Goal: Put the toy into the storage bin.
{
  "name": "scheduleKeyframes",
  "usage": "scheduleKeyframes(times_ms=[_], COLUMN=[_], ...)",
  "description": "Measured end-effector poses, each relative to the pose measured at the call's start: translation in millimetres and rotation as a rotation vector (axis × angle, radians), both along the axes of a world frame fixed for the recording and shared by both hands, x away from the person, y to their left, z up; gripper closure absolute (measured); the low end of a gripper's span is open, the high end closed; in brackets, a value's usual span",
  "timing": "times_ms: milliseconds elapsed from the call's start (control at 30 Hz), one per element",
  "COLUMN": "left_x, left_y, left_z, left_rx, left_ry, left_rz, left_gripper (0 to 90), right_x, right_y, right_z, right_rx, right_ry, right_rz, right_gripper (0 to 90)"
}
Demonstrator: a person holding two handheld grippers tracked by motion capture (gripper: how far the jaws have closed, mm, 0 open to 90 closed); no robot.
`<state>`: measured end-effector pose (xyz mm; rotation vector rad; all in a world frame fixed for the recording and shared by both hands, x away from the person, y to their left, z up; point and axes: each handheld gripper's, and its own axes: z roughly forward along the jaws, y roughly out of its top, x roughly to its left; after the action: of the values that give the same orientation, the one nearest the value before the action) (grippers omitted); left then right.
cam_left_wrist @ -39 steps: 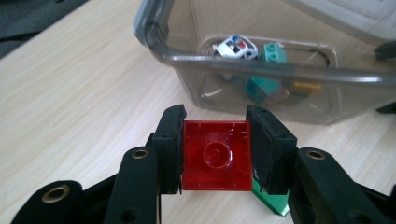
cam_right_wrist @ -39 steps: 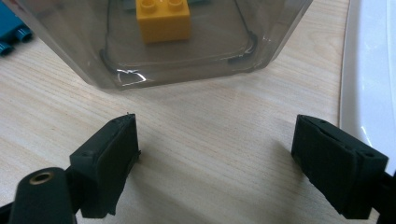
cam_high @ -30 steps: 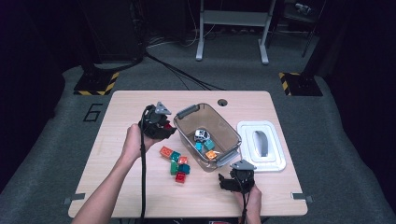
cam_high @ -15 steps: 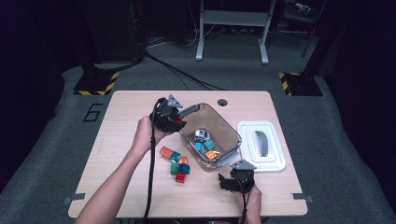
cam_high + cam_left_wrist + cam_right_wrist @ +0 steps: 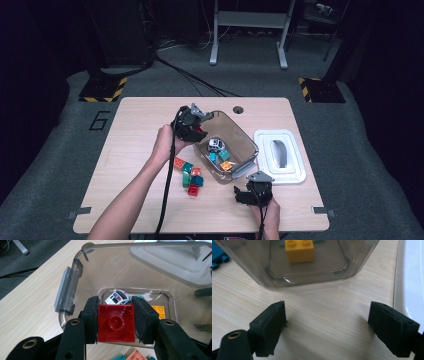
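Since a second ago the left gripper (image 5: 196, 131) has carried its red brick (image 5: 116, 323) from beside the bin (image 5: 248, 141) to just over the bin's near-left rim; the right gripper (image 5: 253, 192) hasn't budged. Everything below is placed relative to that bin.

So right now the left gripper is clamped on the red brick, pads pressing both side walls, hollow underside facing the camera. In the left gripper view it hangs above the bin's inside, with the toy car (image 5: 117, 297) and an orange brick (image 5: 158, 310) on the floor below. The high view also has teal bricks (image 5: 220, 155) in there next to the car.

The right gripper sits on the tabletop (image 5: 140, 125) just in front of the bin's near corner, jaws wide apart with nothing between them. The white lid (image 5: 279, 156) lies right of the bin, touching or nearly so. A small pile of loose bricks (image 5: 189, 174) waits just left of the bin's near end.

What could go wrong, I reckon:
- The brick is close to the rim rather than over the middle. Let go here and it might clip the wall and bounce back out onto the tabletop.
- Dropping from this height could land it on the car and knock it about.
- The left cable trails past the loose pile, so a swing back for the next brick might drag a few around.
- Nothing is steadying the bin, so a bump from the left gripper could shove it toward the lid.
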<state>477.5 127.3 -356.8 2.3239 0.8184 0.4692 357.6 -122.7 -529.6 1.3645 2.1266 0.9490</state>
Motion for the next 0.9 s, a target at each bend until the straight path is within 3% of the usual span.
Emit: scheduleKeyframes(times_ms=[267, 367, 767, 833, 900], left_x=[5.9, 6.7, 8.4, 7.6, 6.8], left_y=[-6.3, -7.7, -6.9, -6.8, -5.4], left_z=[-17.8, -20.8, -26.9, -27.2, -27.0], left_rx=[0.014, 0.034, 0.034, 0.031, 0.036], left_ry=[0.031, 0.035, 0.049, 0.051, 0.051], left_rz=[-0.010, -0.021, -0.055, -0.055, -0.042], left_gripper=[58.8, 58.8, 58.5, 56.7, 49.2], right_x=[-0.2, -0.2, -0.3, -0.3, -0.3], right_y=[-0.7, -0.7, -0.6, -0.6, -0.6], right_z=[0.2, 0.2, 0.2, 0.2, 0.2], right_rx=[-0.005, -0.005, -0.005, -0.005, -0.005], right_ry=[0.002, 0.002, 0.002, 0.002, 0.002], right_rz=[0.011, 0.011, 0.012, 0.011, 0.012], right_gripper=[14.3, 14.3, 14.3, 14.3, 14.4])
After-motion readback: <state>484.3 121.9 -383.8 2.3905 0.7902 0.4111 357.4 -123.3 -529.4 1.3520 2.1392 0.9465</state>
